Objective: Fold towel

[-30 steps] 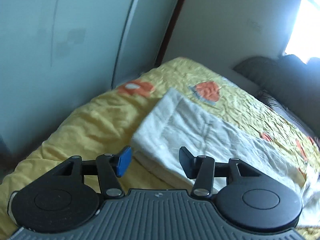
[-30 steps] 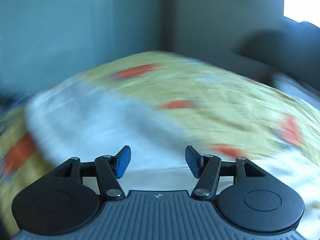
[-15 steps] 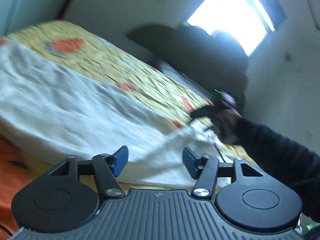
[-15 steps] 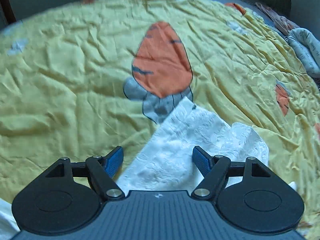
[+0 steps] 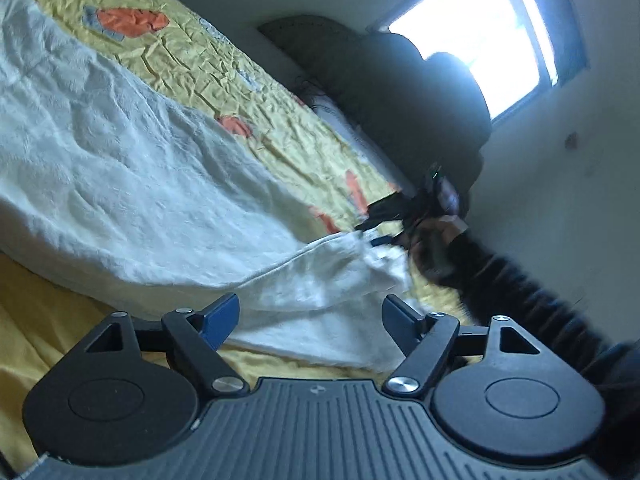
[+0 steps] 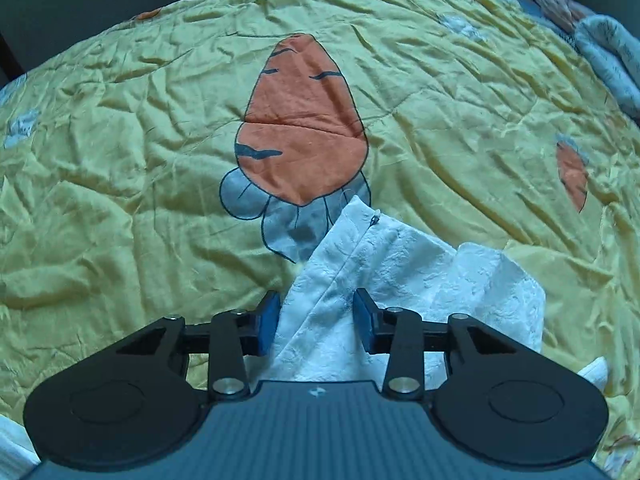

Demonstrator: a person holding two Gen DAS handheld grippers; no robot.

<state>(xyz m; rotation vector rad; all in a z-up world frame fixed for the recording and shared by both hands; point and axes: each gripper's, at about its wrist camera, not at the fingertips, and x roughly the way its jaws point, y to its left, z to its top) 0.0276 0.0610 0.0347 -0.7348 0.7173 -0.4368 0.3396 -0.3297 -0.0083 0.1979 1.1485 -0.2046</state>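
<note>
Left wrist view: the left gripper (image 5: 310, 316) is released, jaws opening, poised over the near edge of the white towel (image 5: 120, 184), which lies partly folded on the bed (image 5: 224, 68) with its yellow carrot-print cover. Only this view shows the right gripper (image 5: 378, 236) from outside, a sleeve (image 5: 532, 300) and a window (image 5: 480, 28). Right wrist view: the right gripper (image 6: 316, 320) jaws are closing around a towel (image 6: 400, 272) corner; pad contact cannot be confirmed. No containers appear.

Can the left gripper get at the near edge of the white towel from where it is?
Probably yes. The left gripper has its jaws opening, nothing pinched, and the towel's edge lies just ahead on the yellow bedspread, nothing between. The right gripper is closing on a far corner.
</note>
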